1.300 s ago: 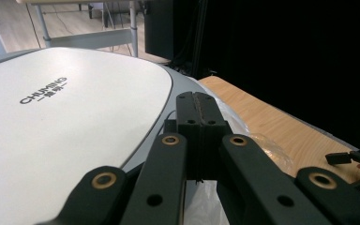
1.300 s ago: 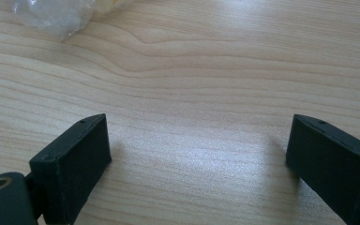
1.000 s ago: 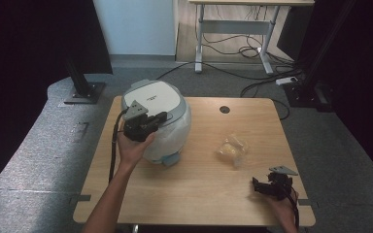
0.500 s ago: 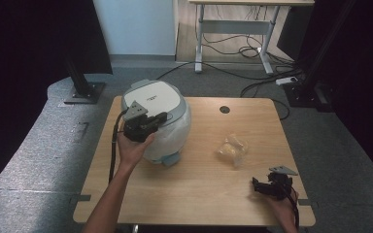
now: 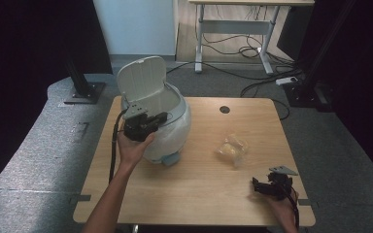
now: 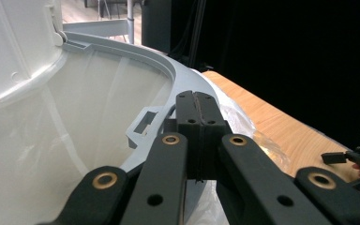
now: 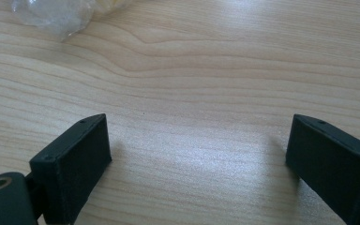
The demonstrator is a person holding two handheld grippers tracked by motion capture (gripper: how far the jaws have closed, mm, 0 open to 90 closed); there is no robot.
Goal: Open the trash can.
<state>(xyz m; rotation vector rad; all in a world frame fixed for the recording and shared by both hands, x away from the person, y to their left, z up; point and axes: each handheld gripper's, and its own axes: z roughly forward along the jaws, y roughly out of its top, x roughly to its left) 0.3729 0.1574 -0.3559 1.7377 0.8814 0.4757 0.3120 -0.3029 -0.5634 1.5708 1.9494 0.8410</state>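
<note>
Jaws of left gripper [image 6: 198, 136] closed at bin [image 5: 172, 133] rim; right gripper [image 7: 197, 159] jaws wide.

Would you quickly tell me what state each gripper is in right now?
Left gripper: closed, holding nothing, at the rim of the open bin.
Right gripper: open, holding nothing, low over the table.

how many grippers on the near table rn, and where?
2. The left gripper is at the open bin's front rim, jaws shut. The right gripper rests on the table at its near right corner, jaws open, short of the clear bag.
</note>
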